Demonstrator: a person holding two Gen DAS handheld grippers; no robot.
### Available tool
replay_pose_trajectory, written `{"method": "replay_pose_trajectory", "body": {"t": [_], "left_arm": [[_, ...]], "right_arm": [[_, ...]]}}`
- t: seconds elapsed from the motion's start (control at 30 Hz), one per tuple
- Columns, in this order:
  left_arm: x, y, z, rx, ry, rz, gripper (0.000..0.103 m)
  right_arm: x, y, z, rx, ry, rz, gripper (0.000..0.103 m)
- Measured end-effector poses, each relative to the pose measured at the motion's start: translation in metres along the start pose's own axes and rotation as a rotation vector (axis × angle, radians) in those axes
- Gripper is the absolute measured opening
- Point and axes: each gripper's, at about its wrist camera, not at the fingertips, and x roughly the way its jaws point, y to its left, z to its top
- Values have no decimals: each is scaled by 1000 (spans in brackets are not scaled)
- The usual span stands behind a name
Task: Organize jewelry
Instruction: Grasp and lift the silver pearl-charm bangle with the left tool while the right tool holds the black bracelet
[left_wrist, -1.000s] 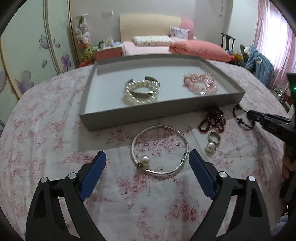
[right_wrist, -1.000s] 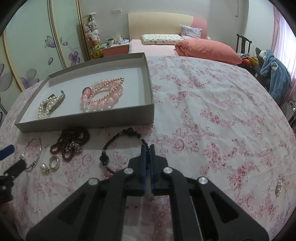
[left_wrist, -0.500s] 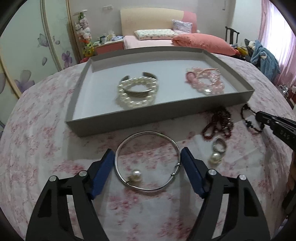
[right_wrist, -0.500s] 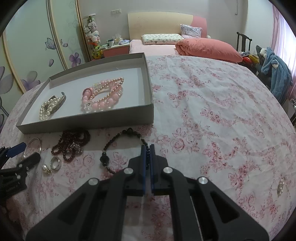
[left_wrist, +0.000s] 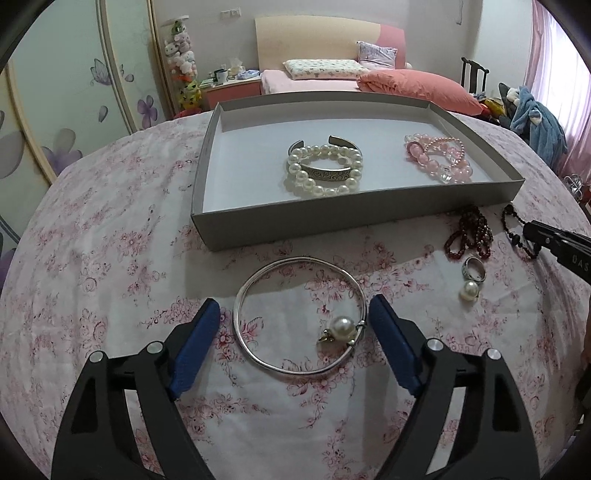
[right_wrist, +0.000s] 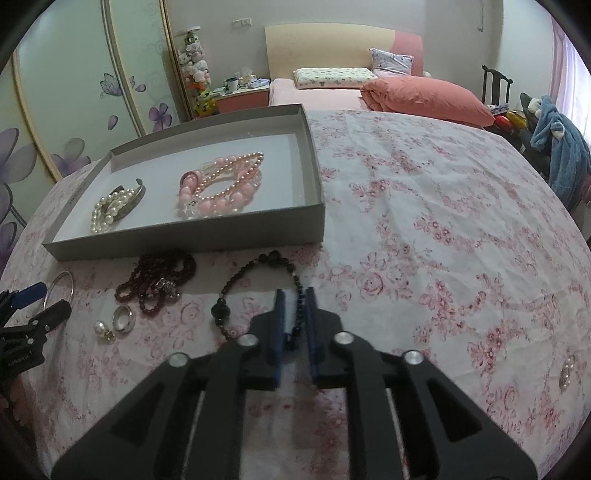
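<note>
Left gripper (left_wrist: 294, 314) is wide open w/ blue pads each side of the silver bangle (left_wrist: 301, 316), which lies flat on the floral cloth (left_wrist: 110, 258) just in front of the grey tray (left_wrist: 332, 218). Right gripper (right_wrist: 295, 306) has a narrow gap, black bead bracelet (right_wrist: 255, 291) strand between the pads.

The left gripper (left_wrist: 294, 325) sits low over the silver bangle (left_wrist: 301, 316), its blue pads spread wide on either side of it. The right gripper (right_wrist: 294, 314) is nearly closed, its pads straddling one strand of the black bead bracelet (right_wrist: 258, 291).
</note>
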Motion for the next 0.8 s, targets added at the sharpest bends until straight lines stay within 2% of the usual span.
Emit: {"method": "replay_pose_trajectory", "body": {"t": [0.03, 0.17, 0.23, 0.27, 0.3, 0.4, 0.53, 0.8], "left_arm": [[0, 0, 0, 0, 0, 0, 83], [0, 0, 0, -1, -1, -2, 82], [-1, -1, 0, 4, -7, -6, 74], [-1, -2, 0, 6, -9, 0, 74], [-2, -2, 0, 5, -9, -1, 74], [-2, -1, 1, 2, -10, 0, 74], [-6, -1, 1, 2, -26, 6, 74], [-24, 0, 0, 6, -113, 8, 74]], "right_arm": [[0, 1, -1, -6, 0, -4, 25], [0, 2, -2, -13, 3, -22, 24], [0, 1, -2, -7, 2, -28, 11], [-1, 0, -2, 1, 1, -22, 11], [0, -2, -1, 6, 0, -22, 5], [-2, -6, 0, 35, -7, 8, 5], [-14, -9, 4, 56, -60, 39, 5], [-38, -2, 10, 75, -159, 107, 5]]}}
